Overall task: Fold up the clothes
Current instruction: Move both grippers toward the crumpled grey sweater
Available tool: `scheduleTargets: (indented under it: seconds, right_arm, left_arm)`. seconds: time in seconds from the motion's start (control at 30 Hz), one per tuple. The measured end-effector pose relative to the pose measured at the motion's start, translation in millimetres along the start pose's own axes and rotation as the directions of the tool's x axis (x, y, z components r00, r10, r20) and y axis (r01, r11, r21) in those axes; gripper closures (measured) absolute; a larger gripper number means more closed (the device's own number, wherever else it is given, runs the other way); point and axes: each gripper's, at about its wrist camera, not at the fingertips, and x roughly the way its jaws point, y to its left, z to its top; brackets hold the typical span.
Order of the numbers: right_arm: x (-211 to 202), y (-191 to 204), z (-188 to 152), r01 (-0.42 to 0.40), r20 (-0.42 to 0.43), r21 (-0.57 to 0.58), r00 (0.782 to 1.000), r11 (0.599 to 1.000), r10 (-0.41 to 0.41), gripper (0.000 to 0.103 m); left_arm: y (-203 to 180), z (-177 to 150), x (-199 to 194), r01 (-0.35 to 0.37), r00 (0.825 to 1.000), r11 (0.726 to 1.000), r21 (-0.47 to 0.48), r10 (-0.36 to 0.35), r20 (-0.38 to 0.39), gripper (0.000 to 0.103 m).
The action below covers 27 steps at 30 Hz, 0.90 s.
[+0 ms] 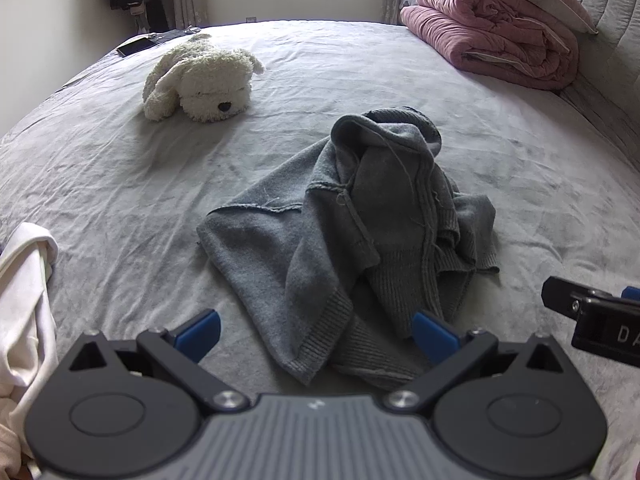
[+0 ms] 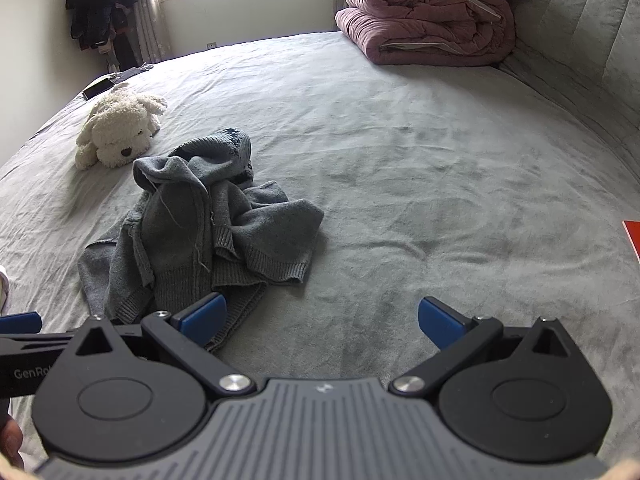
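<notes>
A grey knitted sweater (image 1: 352, 232) lies in a crumpled heap on a bed (image 1: 120, 184) covered with a grey sheet. One part spreads fairly flat; the rest is bunched and twisted, with ribbed hems and loose threads showing. It is not folded.

The left tool (image 1: 316, 334) hovers low just in front of the sweater's near hem, pointing forward over it. Its blue fingers (image 1: 200, 334) stand wide apart and hold nothing. The right tool (image 2: 322, 322) sits just to the right of the sweater, level with its near edge, over bare sheet. It too is spread wide and empty, one finger close to the hem.

Beyond the sweater and to its left lies a white plush dog (image 1: 200, 80). Far beyond and to its right sits a folded pink quilt (image 1: 492, 36). A white garment (image 1: 24, 304) lies well to the sweater's left.

Judging from this, folding well calls for spreading the heap flat: each tool pinching one layer at a separate hem corner, lifting clear of the bunched part, then drawing the corners apart so the twists fall out before any fold.
</notes>
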Motion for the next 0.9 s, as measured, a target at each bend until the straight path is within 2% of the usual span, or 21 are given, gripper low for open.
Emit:
scheduleTargets:
  seconds: [0.3, 0.9]
  right_arm:
    - [1.4, 4.7, -1.4, 0.037, 0.01, -0.048, 0.999, 0.998, -0.037, 0.0]
    - [3.2, 3.1, -3.5, 0.036, 0.009, -0.051, 0.999, 0.998, -0.036, 0.0]
  left_arm:
    - [3.5, -2.5, 4.4, 0.018, 1.0, 0.999, -0.028, -0.019, -0.015, 0.0]
    - [2.1, -2.5, 12.3, 0.003, 0.999, 1.0, -0.019, -0.004, -0.04, 0.0]
